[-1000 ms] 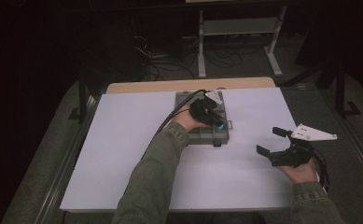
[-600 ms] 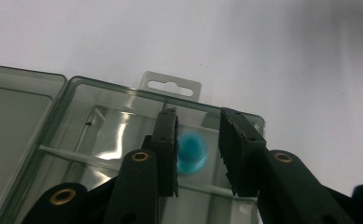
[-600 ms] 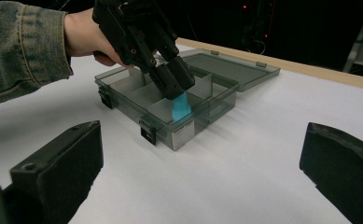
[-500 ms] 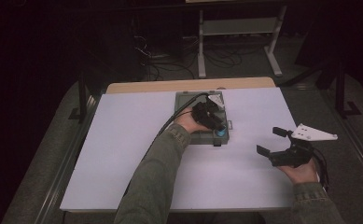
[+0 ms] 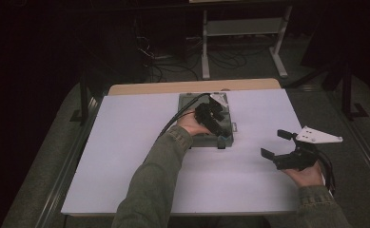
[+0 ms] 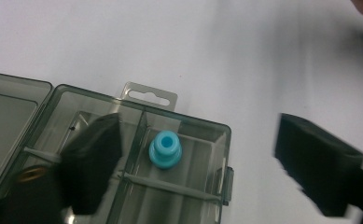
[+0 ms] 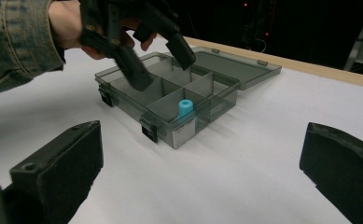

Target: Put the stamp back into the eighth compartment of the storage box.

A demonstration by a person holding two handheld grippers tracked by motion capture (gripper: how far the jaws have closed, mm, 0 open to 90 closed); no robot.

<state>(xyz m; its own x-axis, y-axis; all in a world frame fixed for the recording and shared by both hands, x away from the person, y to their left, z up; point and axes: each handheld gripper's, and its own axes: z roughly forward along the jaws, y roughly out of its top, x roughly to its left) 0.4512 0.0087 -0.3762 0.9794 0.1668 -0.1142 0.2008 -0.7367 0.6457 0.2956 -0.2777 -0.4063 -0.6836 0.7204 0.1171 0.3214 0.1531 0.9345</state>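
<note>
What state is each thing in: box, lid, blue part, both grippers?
Box: open, on the table.
Lid: folded back flat.
Blue part: upright in a corner compartment.
Left gripper: open, above the box, holding nothing.
Right gripper: open, off the box, holding nothing.

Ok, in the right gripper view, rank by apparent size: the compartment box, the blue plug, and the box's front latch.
1. Compartment box, largest by far, lid open.
2. Blue plug, standing upright in a front compartment.
3. Front latch, close to the plug in apparent size; the order of these two is unsure.
</note>
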